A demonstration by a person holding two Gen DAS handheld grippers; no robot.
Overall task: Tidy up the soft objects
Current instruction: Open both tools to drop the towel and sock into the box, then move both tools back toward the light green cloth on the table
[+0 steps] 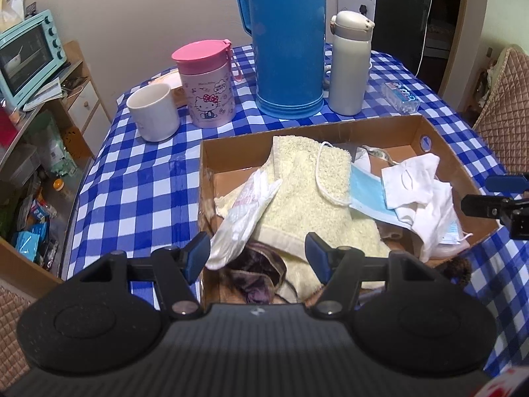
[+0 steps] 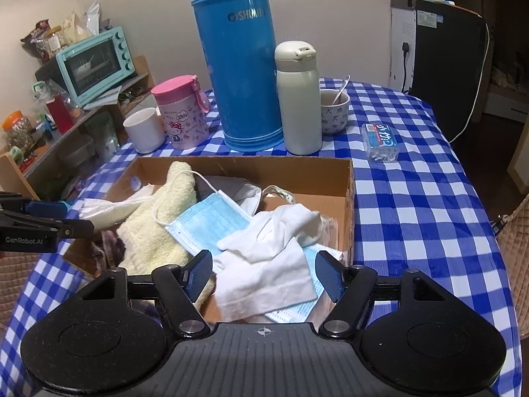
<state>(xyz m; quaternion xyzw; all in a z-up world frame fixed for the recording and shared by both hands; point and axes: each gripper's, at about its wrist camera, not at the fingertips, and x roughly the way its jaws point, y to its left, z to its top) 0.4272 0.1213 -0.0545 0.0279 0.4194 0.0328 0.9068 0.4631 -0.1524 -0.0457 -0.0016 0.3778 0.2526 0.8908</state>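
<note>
White cloth [image 2: 264, 264] lies below the open right gripper [image 2: 263, 276].

A: Box [image 2: 347, 198]: matt brown cardboard. Towel [image 1: 304, 182]: rough looped terry cloth.
B: Flask [image 2: 239, 66]: glossy blue plastic. Tablecloth [image 2: 413, 215]: smooth checked sheet, slight sheen. Mug [image 1: 153, 112]: glazed white ceramic.
</note>
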